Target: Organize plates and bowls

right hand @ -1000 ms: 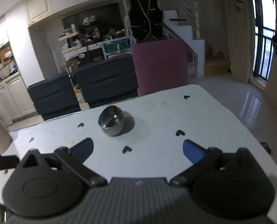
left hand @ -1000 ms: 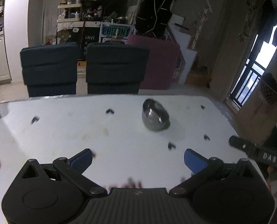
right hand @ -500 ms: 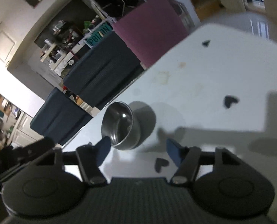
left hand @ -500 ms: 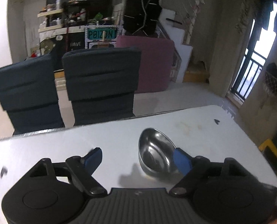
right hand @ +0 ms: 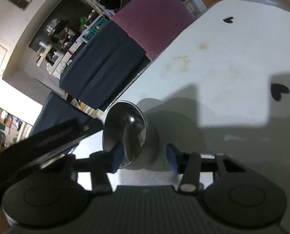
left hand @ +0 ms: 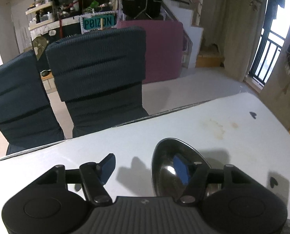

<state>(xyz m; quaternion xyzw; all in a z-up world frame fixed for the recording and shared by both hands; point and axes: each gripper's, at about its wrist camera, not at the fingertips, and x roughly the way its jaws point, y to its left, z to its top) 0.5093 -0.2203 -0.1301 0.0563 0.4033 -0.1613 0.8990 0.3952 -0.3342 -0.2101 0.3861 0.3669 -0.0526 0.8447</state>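
One steel bowl (left hand: 170, 167) sits on the white bench (left hand: 213, 120), small, round and polished to a mirror, its rim thin and its inside throwing back a blue fingertip and a bright speck of light. Left gripper (left hand: 147, 168) has its jaws closing with the bowl's near wall between them: the right finger reaches inside the bowl, the left stays outside, apart from it. Right gripper (right hand: 145, 157) is closing its jaws too, the left finger inside the rim (right hand: 125, 128), the other outside; whether either pad touches metal is hard to tell in this blur. Black heart marks (right hand: 279, 92) dot the bench.
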